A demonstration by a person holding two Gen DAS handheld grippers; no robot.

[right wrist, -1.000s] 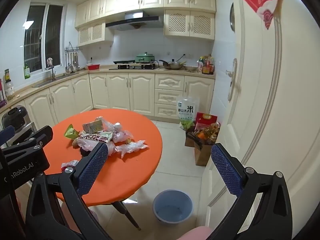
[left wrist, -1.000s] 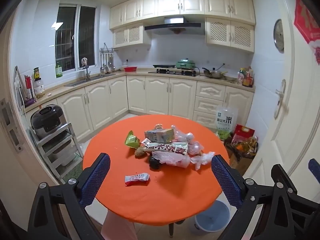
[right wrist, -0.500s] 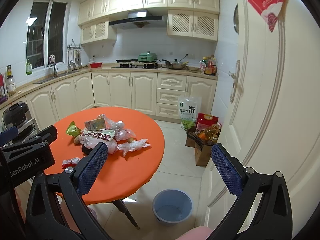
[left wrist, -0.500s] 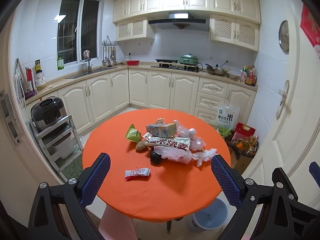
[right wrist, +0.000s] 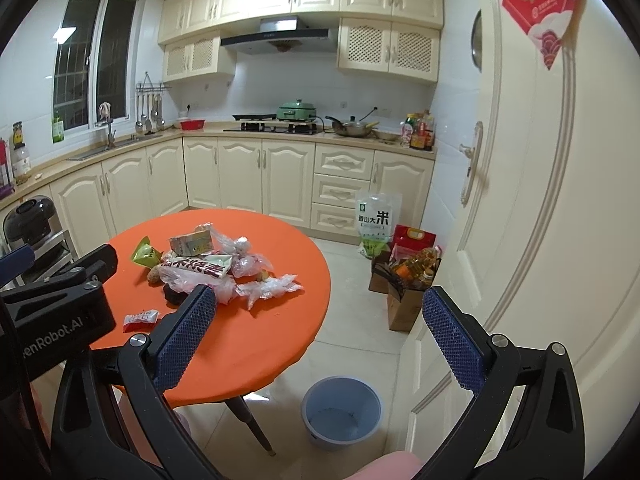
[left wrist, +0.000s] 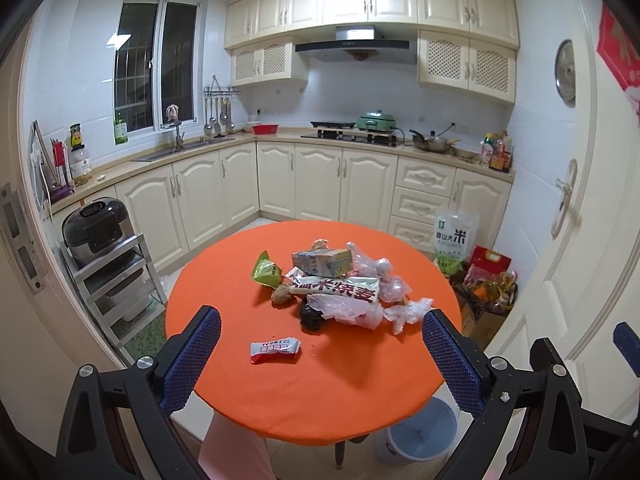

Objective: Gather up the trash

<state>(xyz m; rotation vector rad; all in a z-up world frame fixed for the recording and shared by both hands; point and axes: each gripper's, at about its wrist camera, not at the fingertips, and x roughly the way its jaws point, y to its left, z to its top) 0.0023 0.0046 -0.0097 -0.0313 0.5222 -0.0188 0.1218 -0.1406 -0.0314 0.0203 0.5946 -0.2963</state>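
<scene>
Home kitchen: cream cabinets (left wrist: pixel 276 184) wrap the back and left of frame, range hood (left wrist: pixel 354 42) over a gas hob (left wrist: pixel 352 136) at top centre, sink with tap (left wrist: pixel 178 142) under the window (left wrist: pixel 154 80) at upper left. Rice cooker (left wrist: pixel 94 230) on a metal rack at left, round orange table (left wrist: pixel 312 360) in the lower centre, rice bag (right wrist: pixel 376 220) and groceries on the floor by the door (right wrist: pixel 540 200) at right.

Trash pile (left wrist: pixel 340 284) on orange table (left wrist: pixel 248 392)
</scene>
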